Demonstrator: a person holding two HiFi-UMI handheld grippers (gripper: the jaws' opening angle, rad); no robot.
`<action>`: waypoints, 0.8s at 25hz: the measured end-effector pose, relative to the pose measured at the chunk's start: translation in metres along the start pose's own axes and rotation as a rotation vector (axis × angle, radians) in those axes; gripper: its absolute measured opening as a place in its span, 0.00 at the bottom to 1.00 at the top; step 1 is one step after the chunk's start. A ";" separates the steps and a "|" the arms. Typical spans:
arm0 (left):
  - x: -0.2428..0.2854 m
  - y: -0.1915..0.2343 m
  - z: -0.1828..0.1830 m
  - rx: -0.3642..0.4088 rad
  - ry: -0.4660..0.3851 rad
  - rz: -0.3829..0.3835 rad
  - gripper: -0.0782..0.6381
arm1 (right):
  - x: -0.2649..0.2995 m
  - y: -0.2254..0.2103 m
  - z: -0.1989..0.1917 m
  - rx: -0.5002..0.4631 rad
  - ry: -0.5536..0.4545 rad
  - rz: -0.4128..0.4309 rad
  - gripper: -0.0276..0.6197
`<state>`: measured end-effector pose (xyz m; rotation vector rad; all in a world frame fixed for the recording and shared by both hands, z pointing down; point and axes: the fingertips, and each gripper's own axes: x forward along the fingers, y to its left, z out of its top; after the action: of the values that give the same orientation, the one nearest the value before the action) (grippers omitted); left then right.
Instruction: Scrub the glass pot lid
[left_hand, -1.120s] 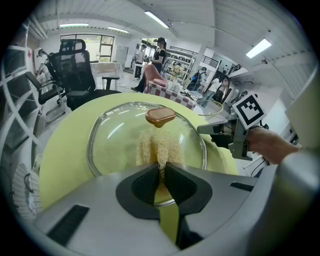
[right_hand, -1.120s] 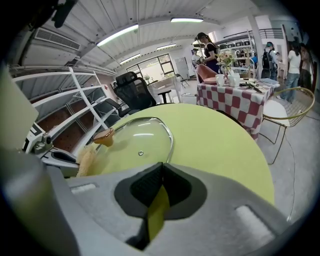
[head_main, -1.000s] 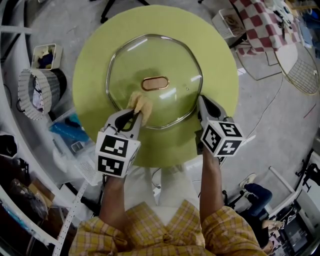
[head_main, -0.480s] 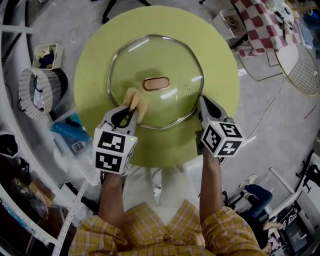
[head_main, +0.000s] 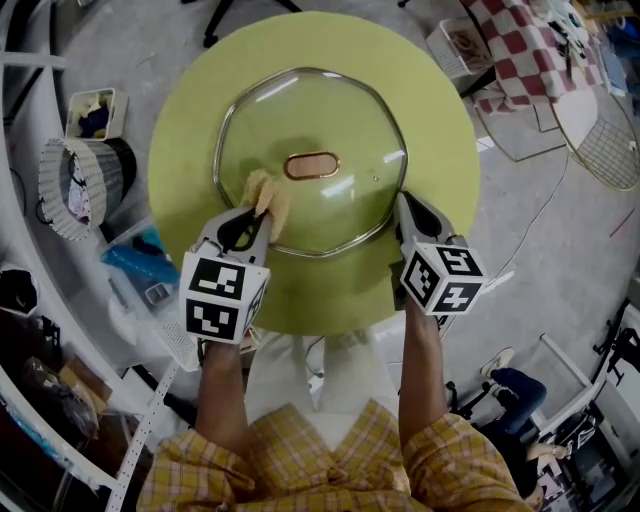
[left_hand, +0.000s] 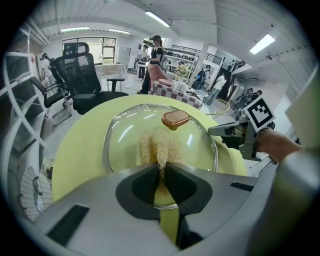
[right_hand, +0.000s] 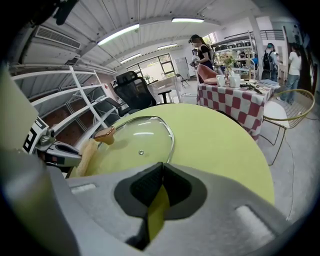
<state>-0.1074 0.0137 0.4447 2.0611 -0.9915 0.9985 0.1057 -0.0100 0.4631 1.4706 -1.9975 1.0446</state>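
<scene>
Okay — lid: glass pot lid (head_main: 330, 115) sits centred on the green table (head_main: 440, 100).
Left gripper (head_main: 256, 216): clamped on scrub pad (head_main: 267, 195), which is on the glass left of the knob (head_main: 311, 165).
Right gripper (head_main: 403, 204): jaws together, empty, tips at the lid's right rim.
Change: pad slid slightly left — scrubbing likely mid-stroke.

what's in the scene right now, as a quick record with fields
surface: round green table
lid: glass pot lid, lying flat mid-table, handle on top
left gripper: shut on scrub pad, pad lying on the glass beside the handle
right gripper: jaws together, tips at the lid's right rim
</scene>
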 end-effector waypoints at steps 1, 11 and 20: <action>0.000 0.001 0.000 0.001 0.001 0.003 0.16 | 0.000 0.000 0.000 -0.003 0.002 -0.001 0.05; 0.002 0.017 0.008 0.006 0.004 0.038 0.16 | 0.001 -0.002 0.000 -0.007 0.008 0.002 0.05; 0.002 0.030 0.015 0.022 0.011 0.050 0.16 | 0.001 0.001 0.000 -0.008 0.015 0.007 0.05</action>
<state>-0.1258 -0.0140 0.4446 2.0550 -1.0354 1.0498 0.1039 -0.0105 0.4635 1.4490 -1.9956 1.0455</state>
